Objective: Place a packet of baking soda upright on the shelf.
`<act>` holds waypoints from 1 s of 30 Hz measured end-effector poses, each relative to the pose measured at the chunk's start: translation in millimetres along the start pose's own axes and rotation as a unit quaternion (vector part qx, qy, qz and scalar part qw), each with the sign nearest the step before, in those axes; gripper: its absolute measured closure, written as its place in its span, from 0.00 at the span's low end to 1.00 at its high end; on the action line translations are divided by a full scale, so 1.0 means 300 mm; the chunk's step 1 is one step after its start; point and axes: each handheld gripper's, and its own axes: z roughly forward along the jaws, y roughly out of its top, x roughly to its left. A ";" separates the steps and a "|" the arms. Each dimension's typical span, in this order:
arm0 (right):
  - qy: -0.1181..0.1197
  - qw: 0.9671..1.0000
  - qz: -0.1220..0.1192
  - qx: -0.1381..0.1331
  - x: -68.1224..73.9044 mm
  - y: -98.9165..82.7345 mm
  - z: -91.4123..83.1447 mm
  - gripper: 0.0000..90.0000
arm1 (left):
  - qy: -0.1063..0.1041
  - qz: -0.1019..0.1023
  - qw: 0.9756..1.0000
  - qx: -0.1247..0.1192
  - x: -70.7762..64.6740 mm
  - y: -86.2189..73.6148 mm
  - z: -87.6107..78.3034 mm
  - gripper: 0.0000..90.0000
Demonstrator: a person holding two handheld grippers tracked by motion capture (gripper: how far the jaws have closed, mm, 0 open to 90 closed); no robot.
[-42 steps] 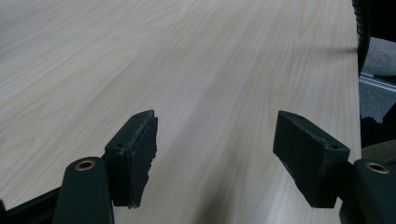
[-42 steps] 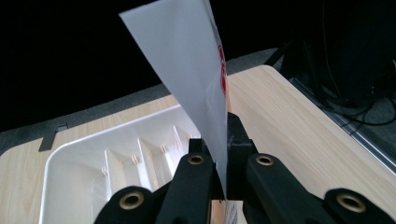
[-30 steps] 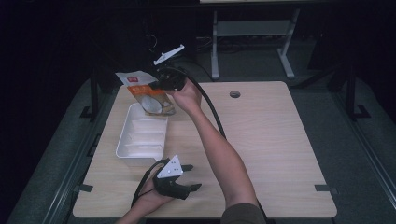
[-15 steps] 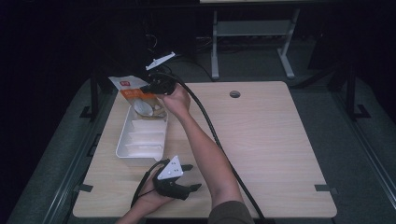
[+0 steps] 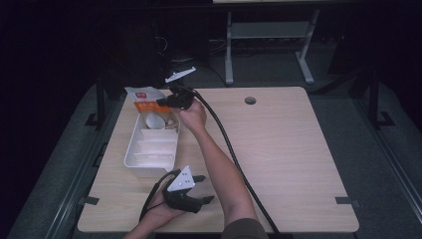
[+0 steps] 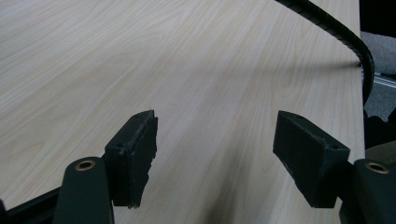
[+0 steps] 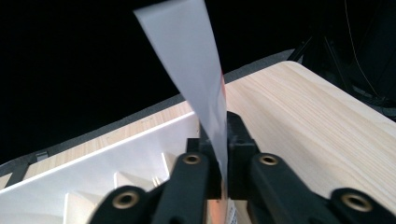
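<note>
My right gripper (image 5: pixel 163 102) is shut on an orange and white packet (image 5: pixel 142 99), held just above the far end of a white divided tray (image 5: pixel 133 149). In the right gripper view the packet's white edge (image 7: pixel 196 70) rises from between the closed jaws of this gripper (image 7: pixel 223 140), with the tray's compartments (image 7: pixel 93 172) below and to the left. A pale round thing (image 5: pixel 154 120) lies in the tray's far compartment. My left gripper (image 5: pixel 205 189) rests open on the table near the front edge; the left gripper (image 6: pixel 215 158) has bare wood between its jaws.
The wooden table (image 5: pixel 288 159) has a cable hole (image 5: pixel 250 100) at the back. The right gripper's black cable (image 5: pixel 234 149) runs along the forearm across the table and shows as a cable (image 6: pixel 336 32) in the left gripper view. Dark floor surrounds the table.
My right gripper has carried the packet a little to the left and lower, toward the tray's far end. The left gripper has stayed where it was.
</note>
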 end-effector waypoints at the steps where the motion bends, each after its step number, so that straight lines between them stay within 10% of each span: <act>1: -0.003 1.000 -0.002 0.002 -0.003 -0.001 -0.013 0.91 | 0.000 0.000 1.000 0.001 -0.001 0.000 0.001 0.33; 30: -0.016 1.000 0.016 0.022 -0.020 -0.033 -0.072 0.91 | 0.002 -0.001 1.000 0.001 0.004 0.001 0.009 0.33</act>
